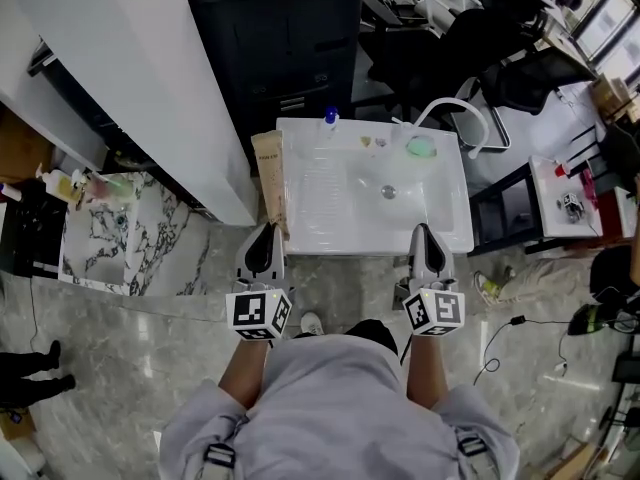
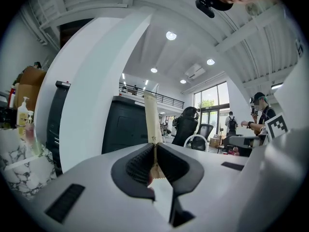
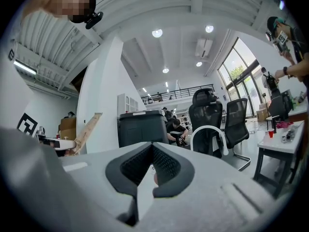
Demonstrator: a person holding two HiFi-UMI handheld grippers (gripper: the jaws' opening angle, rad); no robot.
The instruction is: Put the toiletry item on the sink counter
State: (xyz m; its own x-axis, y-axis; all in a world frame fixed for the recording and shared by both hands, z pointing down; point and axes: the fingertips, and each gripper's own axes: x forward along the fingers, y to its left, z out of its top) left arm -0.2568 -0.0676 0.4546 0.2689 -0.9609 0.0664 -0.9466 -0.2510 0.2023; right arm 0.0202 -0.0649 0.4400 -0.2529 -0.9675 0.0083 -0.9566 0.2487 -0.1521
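Head view: my left tongs (image 1: pixel 266 233) are clamped on the crimped tail of the beige tube (image 1: pixel 270 180), so its body reaches out along the sink surface's (image 1: pixel 455 240) left edge, probably ready for laying down, while the right tongs (image 1: pixel 425 232) are closed on nothing.

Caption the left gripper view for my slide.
Left gripper, jaws shut on the end of a beige tube, white wall behind.

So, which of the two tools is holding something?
The left tool: its jaws are shut on the end of the beige tube. The right tool is shut on nothing.
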